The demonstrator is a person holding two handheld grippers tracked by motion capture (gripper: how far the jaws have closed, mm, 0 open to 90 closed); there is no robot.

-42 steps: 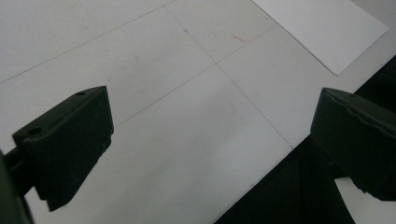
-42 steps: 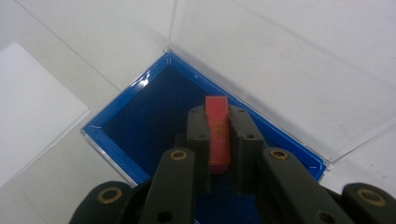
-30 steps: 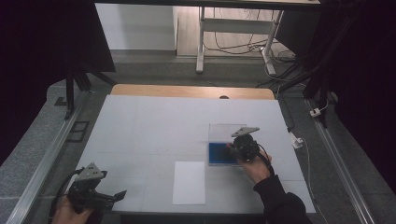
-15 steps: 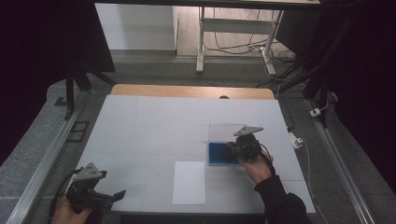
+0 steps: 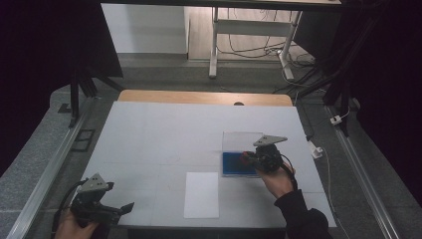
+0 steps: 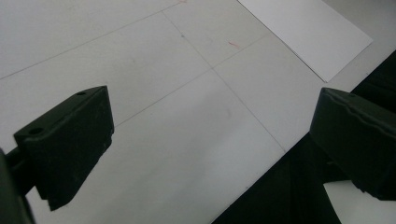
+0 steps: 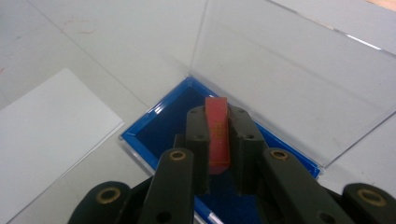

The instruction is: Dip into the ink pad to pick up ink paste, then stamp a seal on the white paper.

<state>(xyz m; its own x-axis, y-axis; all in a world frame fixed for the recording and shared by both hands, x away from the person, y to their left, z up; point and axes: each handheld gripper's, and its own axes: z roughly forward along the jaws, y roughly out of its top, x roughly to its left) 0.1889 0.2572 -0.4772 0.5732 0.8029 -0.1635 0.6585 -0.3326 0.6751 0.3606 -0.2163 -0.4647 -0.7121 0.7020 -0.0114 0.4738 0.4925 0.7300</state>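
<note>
**Red block clamped over the open blue case**

The right gripper (image 7: pixel 217 140) has its two black jaws pressed together on a small red block (image 7: pixel 217 133), which stands upright between the pads with its top poking above them. In the right gripper view the block hangs directly over the blue case (image 7: pixel 161 128), a shallow tray with a dark blue lining and a brighter blue rim. Whether the block's lower end touches the lining cannot be told, since the jaws hide it. The visible part of the lining is bare. The case's clear lid (image 7: pixel 289 79) stands open, hinged at the far edge and tilted back from the tray.

From the high view, the case (image 5: pixel 234 163) lies on the right half of the white table (image 5: pixel 164 134), with the right gripper (image 5: pixel 247 158) at its right edge and the hand (image 5: pixel 276 179) behind it. A white sheet of paper (image 5: pixel 201 195) lies flat just beside the case, nearer the person, not touching it.

The left gripper (image 5: pixel 127 207) sits at the table's near left corner, well apart from the case. In its own view (image 6: pixel 210 140) the jaws stand wide apart with nothing between them, above bare tabletop, with a corner of the paper (image 6: pixel 308 32) beyond.
</note>
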